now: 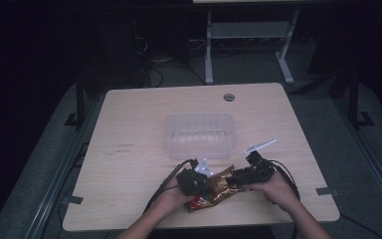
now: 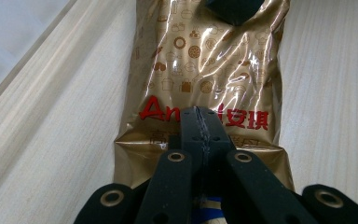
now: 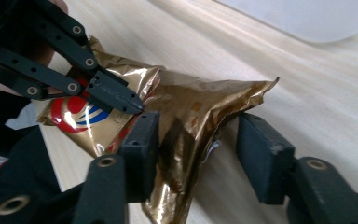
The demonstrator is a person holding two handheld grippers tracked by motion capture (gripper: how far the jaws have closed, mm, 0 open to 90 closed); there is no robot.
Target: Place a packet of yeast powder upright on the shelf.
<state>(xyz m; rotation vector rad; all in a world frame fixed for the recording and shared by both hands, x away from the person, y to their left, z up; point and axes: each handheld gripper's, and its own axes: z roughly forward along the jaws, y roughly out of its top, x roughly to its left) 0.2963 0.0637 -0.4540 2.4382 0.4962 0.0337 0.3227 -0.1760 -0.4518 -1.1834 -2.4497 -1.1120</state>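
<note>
While the gold foil packet (image 1: 214,187) is lying on the pale wooden table (image 1: 129,169) close to its near edge, roughly midway between the near corners, both tools are working on it. In the left gripper view the packet (image 2: 205,79) is stretching away from the camera, printed with small bakery drawings and red lettering, its crimped end seam lying nearest. The left gripper (image 2: 199,122) is clamping that near part of the packet — its two black jaws are standing pressed together over the foil just under the lettering. In the right gripper view the other end of the packet (image 3: 200,112) is rising off the wood as a crumpled ridge, and the right gripper (image 3: 198,149) is straddling it: the jaws are standing apart with the foil between them, one pad just beside the ridge, the other pad clear of it. From above, the left gripper (image 1: 191,180) and the right gripper (image 1: 251,174) are facing each other across the packet, each held in a hand coming in from the near edge. Behind them — toward the table's middle — a clear plastic tub (image 1: 199,135) is sitting.
</note>
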